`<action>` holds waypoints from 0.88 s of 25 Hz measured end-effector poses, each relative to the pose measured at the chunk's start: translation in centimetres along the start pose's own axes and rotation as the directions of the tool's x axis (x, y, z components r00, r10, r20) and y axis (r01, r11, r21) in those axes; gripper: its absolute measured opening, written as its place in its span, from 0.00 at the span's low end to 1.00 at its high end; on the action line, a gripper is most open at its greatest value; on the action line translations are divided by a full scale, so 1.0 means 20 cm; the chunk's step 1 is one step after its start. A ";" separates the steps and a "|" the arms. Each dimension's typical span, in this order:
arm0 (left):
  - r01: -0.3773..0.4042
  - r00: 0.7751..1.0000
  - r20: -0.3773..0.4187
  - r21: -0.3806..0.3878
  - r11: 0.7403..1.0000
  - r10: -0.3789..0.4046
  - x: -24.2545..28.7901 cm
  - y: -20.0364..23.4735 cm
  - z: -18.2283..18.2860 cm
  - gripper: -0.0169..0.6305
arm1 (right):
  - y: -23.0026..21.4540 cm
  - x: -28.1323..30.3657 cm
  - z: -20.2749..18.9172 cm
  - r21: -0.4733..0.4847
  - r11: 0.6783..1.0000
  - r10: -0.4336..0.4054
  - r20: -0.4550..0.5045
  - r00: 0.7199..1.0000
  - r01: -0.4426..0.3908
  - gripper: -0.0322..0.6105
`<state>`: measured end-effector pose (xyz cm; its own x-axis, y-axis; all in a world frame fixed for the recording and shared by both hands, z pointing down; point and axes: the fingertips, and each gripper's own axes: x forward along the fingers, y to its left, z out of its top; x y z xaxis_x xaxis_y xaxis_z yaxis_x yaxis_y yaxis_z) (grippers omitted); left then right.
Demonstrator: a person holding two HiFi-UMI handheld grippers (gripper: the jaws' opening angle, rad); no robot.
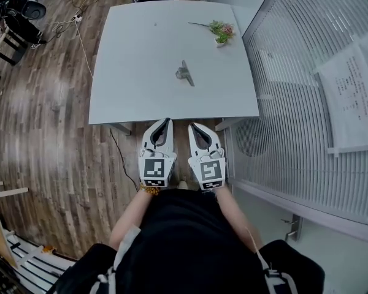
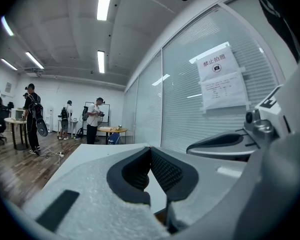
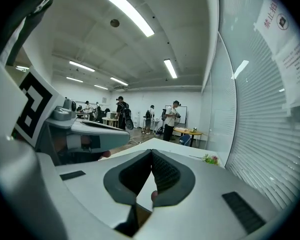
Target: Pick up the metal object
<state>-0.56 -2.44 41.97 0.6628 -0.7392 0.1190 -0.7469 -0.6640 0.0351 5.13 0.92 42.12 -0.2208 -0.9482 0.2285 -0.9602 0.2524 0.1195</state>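
Black-shirted torso (image 1: 184,244) filled the bottom edge; just ahead, left hand-held gripper (image 1: 167,120) and right hand-held gripper (image 1: 191,125) hung short of the surface (image 1: 135,90), both with jaws closed tip to tip, empty. Metal object (image 1: 184,73) lay mid-surface, well ahead. Best bet: open one wide, reach forward, straddle its narrow part. Object's shape too small to tell; neither gripper view showed it.

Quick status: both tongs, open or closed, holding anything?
Left tongs: closed, tips touching, nothing held.
Right tongs: closed, tips touching, nothing held.
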 end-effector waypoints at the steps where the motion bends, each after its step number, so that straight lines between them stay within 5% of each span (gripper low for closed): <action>1: 0.003 1.000 -0.001 -0.005 1.000 -0.003 0.03 0.03 0.00 0.04 | 0.00 0.04 0.02 -0.011 1.000 0.000 -0.001 1.000 0.000 0.05; 14: 0.040 0.999 -0.015 -0.031 0.999 -0.040 0.28 0.43 -0.02 0.04 | 0.06 0.52 0.08 0.025 0.999 0.030 -0.030 0.999 -0.029 0.05; 22: 0.022 0.996 -0.082 -0.054 0.998 -0.026 0.35 0.52 -0.16 0.04 | 0.02 0.66 0.03 -0.086 0.996 0.030 -0.065 0.997 -0.036 0.05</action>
<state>-3.85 -14.21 46.33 0.6757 -0.7099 0.1987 -0.7339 -0.6731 0.0908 1.76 -11.55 44.51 -0.2384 -0.9256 0.2940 -0.9333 0.3020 0.1941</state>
